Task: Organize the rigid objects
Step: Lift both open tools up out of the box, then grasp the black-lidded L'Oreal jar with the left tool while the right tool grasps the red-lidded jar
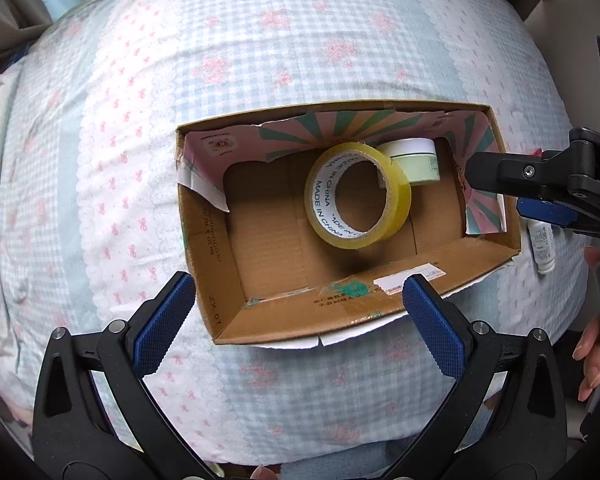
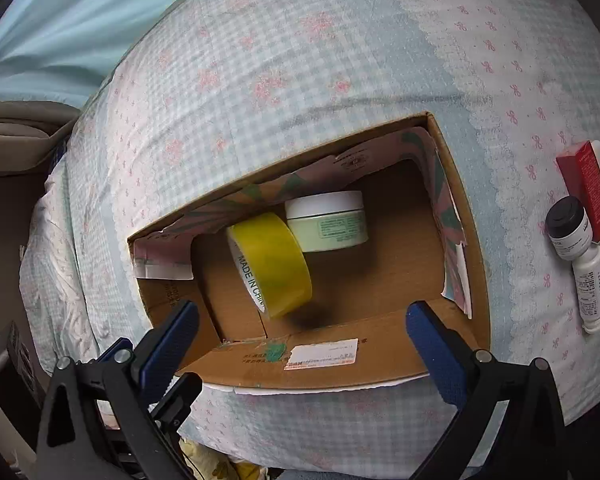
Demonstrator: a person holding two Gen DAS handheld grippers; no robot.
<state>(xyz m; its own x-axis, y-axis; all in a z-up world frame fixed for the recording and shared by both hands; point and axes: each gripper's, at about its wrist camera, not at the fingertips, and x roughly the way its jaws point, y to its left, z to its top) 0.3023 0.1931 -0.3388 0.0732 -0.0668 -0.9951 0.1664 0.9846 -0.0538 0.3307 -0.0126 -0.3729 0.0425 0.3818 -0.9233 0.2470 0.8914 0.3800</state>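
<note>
An open cardboard box lies on a bed with a checked cover. Inside, a roll of yellow tape leans against a pale green jar with a white lid. My left gripper is open and empty, just above the box's near wall. My right gripper is open and empty over the near wall too. It shows in the left wrist view at the box's right end.
To the right of the box lie a red carton, a dark-capped jar and a white bottle. A light blue curtain hangs behind the bed. A beige frame is at the left.
</note>
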